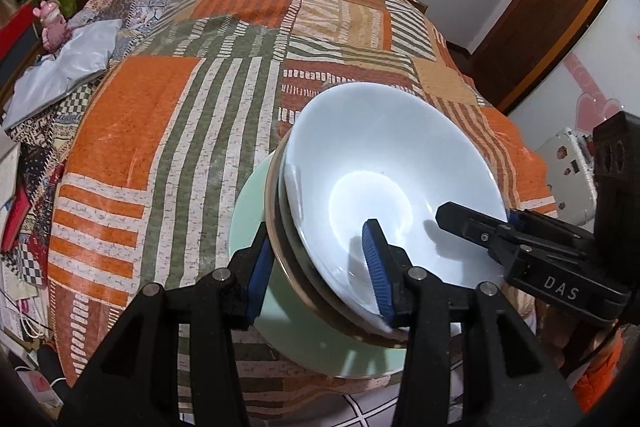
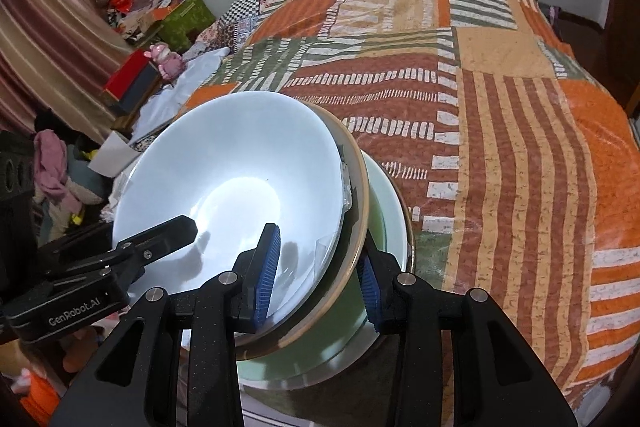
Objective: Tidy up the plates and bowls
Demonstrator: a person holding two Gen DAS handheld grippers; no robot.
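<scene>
**Gripping one stack of dishes from both sides**

Holding both tools tilted steeply downward over the patchwork cloth (image 1: 152,115), you have each one clamped on the rim of the same stack.

Your left gripper (image 1: 320,267) straddles the near-left edge of the stack. Its inner blue pad (image 1: 376,267) lies inside the white bowl (image 1: 384,171), pressed against the sloping wall, and its outer pad (image 1: 258,279) sits outside the rims, over the green plate (image 1: 288,339). The jaws are narrowed onto the stacked rims, so it is gripping them.

Your right gripper (image 2: 318,275) does the mirror job on the opposite edge. One pad (image 2: 266,271) is inside the white bowl (image 2: 240,163) and the other (image 2: 370,287) is outside, against the brown-rimmed bowl (image 2: 362,195). It too is clamped on the stack.

In each wrist view the other tool's black finger reaches over the far rim into the white bowl, its tip close above the bowl's floor.

The stack sits directly ahead of both tools, between them, near the close edge of the cloth. The white bowl opens upward and is nested in the brown-rimmed bowl, which rests on the pale green plate. The rims do not line up evenly: the white bowl sits shifted within the one beneath it. Whether the green plate touches the cloth or is lifted clear of it, you cannot tell from these views.
</scene>
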